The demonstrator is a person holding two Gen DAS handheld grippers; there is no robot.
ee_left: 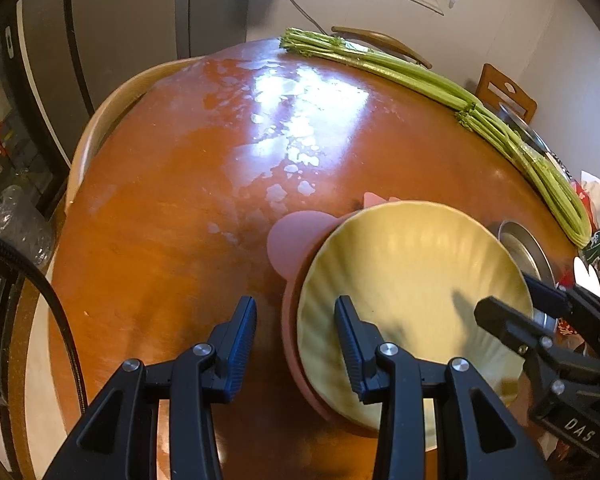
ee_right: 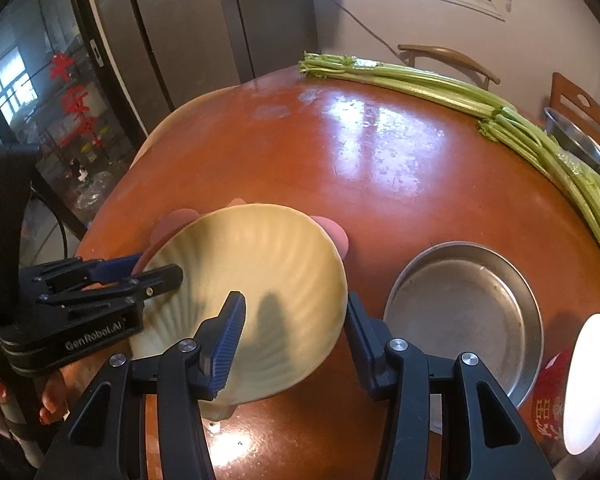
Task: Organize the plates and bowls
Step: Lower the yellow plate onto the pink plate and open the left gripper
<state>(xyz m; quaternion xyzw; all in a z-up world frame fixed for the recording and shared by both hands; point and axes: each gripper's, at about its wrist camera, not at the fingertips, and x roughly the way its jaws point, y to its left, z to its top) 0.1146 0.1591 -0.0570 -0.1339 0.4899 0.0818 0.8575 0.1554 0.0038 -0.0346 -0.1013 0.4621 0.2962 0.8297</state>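
A pale yellow ribbed bowl (ee_left: 412,280) (ee_right: 260,248) sits over a pink plate with ears (ee_left: 292,248) (ee_right: 176,220) on the round brown table (ee_left: 180,220). My right gripper (ee_right: 296,308) (ee_left: 502,294) straddles the bowl's right rim. One finger is inside and the other is against the outer edge, gripping it. The bowl's near side looks raised, and part of its underside shows. My left gripper (ee_left: 296,320) (ee_right: 160,266) straddles the left rim of the bowl and pink plate. A gap shows beside its outer pad.
A round metal pan (ee_right: 460,300) (ee_left: 528,252) lies right of the bowl. A white plate (ee_right: 588,380) and a red bowl (ee_right: 548,400) sit at the right edge. Long celery stalks (ee_left: 420,80) (ee_right: 440,88) run along the far side. A person's hand (ee_right: 52,400) holds the left gripper.
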